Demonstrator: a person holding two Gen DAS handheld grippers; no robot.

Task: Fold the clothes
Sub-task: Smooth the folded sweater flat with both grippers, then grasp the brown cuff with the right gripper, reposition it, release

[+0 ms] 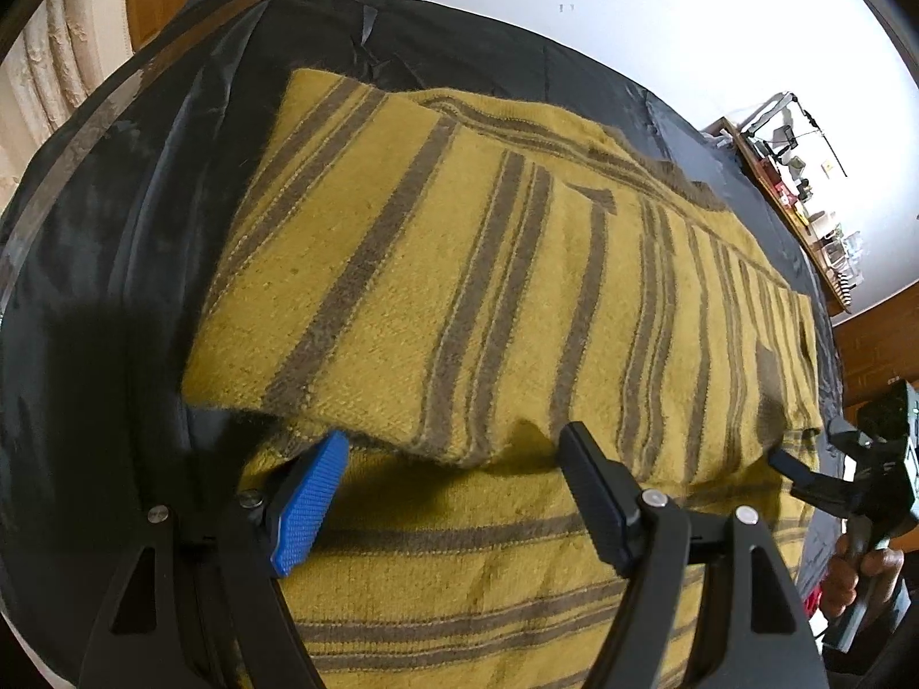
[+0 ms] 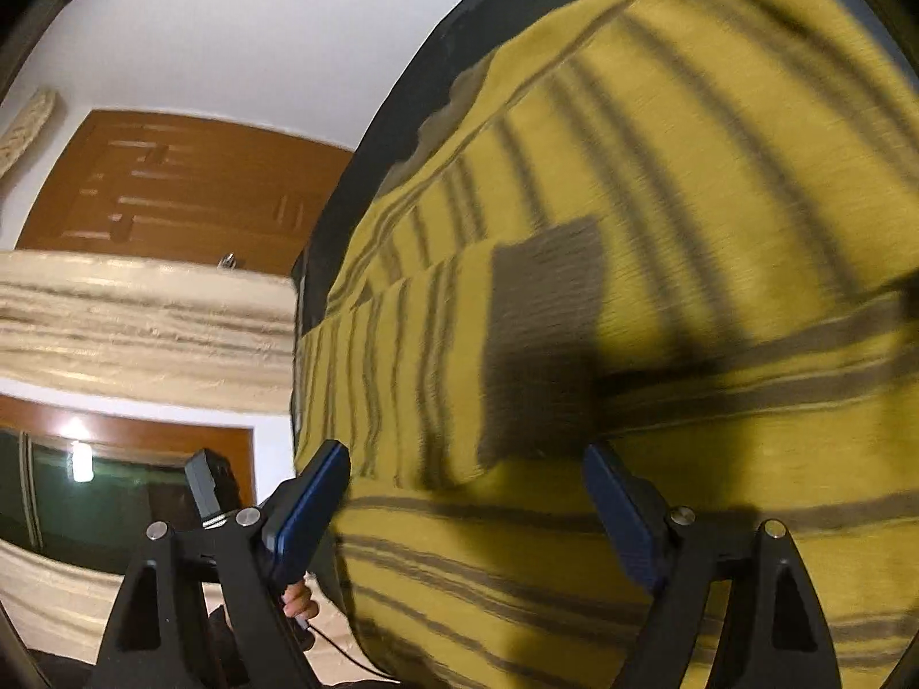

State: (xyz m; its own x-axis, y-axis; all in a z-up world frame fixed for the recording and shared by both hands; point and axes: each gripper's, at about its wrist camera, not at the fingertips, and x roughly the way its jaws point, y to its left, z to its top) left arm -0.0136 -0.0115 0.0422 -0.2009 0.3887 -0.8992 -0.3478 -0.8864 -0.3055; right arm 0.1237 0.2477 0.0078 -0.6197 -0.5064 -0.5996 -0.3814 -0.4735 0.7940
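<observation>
Our left tongs (image 1: 454, 453) are standing wide apart over the near edge of the sweater (image 1: 488, 287), with nothing pressed between the pads; the blue pad (image 1: 307, 505) is sitting just under the lip of the folded upper layer, and the black finger (image 1: 597, 494) is lying over the lower layer. Our right tongs (image 2: 465, 494) are also gaping wide, and nothing is being gripped there either: the cloth is lying ahead of and beneath the fingers. No earlier view is letting us judge any motion of the jaws.

The sweater, mustard with grey-brown stripes, is lying spread on the black sheet (image 1: 143, 201) that is covering the table. One part is folded back over the rest, so its stripes are running across those of the layer below. In the right wrist view a grey patch (image 2: 545, 316) is showing on the cloth, though that picture is blurring.

At the right edge of the left view we are seeing the other tongs held by a hand (image 1: 856, 574).
</observation>
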